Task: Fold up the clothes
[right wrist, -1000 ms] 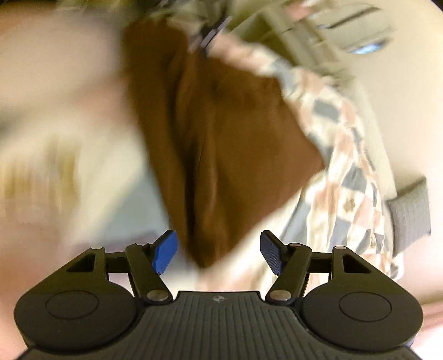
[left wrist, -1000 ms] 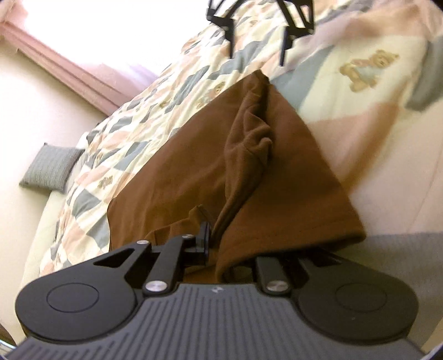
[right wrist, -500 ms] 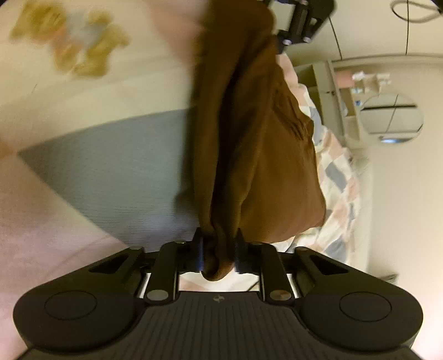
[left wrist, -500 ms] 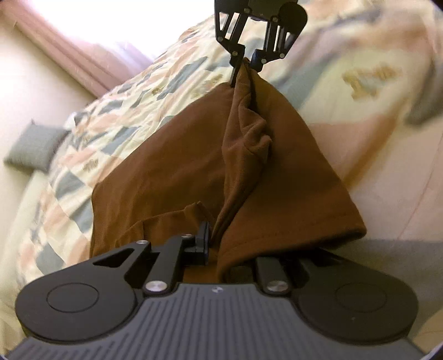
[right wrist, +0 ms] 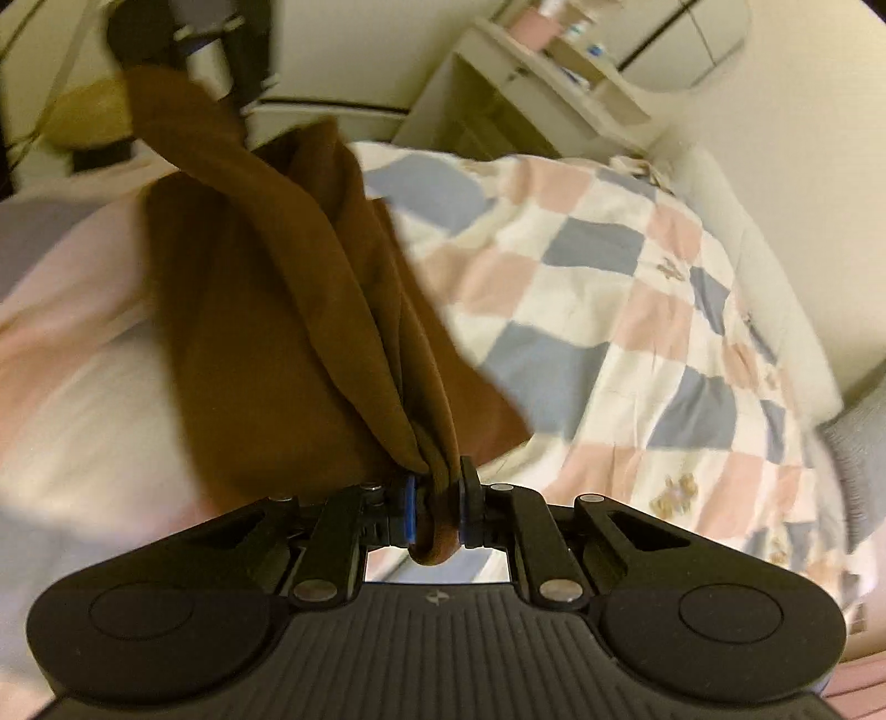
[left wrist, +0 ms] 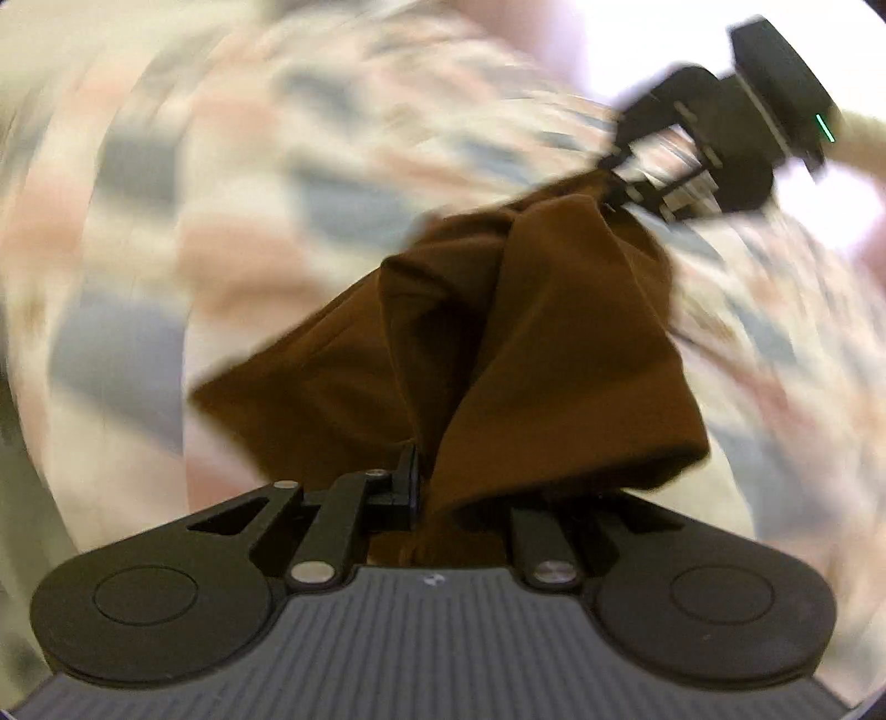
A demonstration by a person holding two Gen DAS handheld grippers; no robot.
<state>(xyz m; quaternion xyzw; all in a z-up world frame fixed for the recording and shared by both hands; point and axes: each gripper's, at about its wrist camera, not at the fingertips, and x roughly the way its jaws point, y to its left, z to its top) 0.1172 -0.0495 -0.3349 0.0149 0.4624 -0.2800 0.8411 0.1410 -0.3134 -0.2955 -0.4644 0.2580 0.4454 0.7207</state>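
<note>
Brown garment stretched lengthwise between both clamping hand-held grippers (left, right).

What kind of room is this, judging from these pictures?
Most likely a bedroom: a bed covered by a checkered quilt with teddy-bear motifs, a grey pillow at its edge, and a white shelf unit against the wall.

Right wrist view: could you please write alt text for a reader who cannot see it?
The right gripper is shut on a bunched brown garment, which stretches up to the left gripper. Behind lies a checked quilt.
</note>
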